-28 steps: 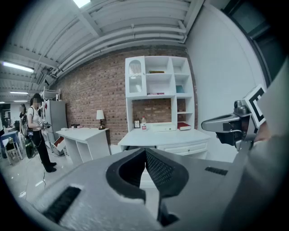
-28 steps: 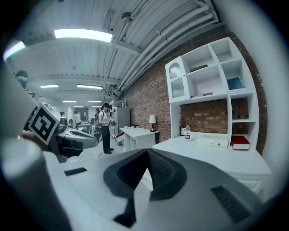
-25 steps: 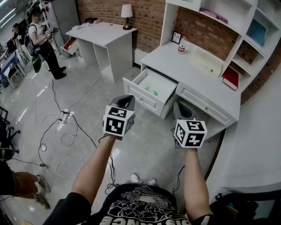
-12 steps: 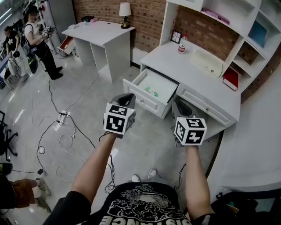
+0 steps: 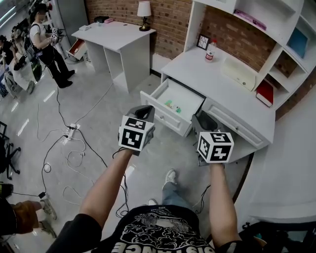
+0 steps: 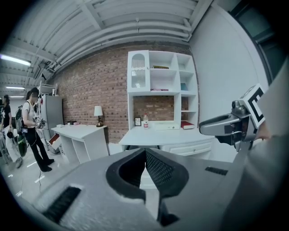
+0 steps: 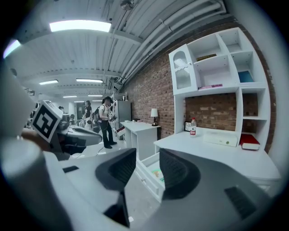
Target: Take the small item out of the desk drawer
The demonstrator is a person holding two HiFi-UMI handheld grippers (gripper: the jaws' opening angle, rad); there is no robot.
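The white desk (image 5: 232,94) has its left drawer (image 5: 165,114) pulled open. Small greenish items (image 5: 174,105) lie on the drawer's floor. Both grippers hang in the air in front of the desk, short of the drawer. My left gripper (image 5: 143,111) is shut and empty; in the left gripper view its fingertips (image 6: 144,151) touch. My right gripper (image 5: 202,121) is to the drawer's right. Its jaws are opening with nothing between them, and the gap (image 7: 147,162) frames the open drawer (image 7: 146,178) and the items (image 7: 159,173).
A second white desk (image 5: 116,34) with a lamp (image 5: 144,10) stands at the back left. Cables and a power strip (image 5: 71,131) lie on the floor at left. People (image 5: 47,42) stand far left. A bottle (image 5: 211,51) and a red book (image 5: 265,92) sit by the shelves.
One shoe has stepped forward under the grippers. The desk and drawer have shifted slightly right in the head view. Both grippers keep about the same place.
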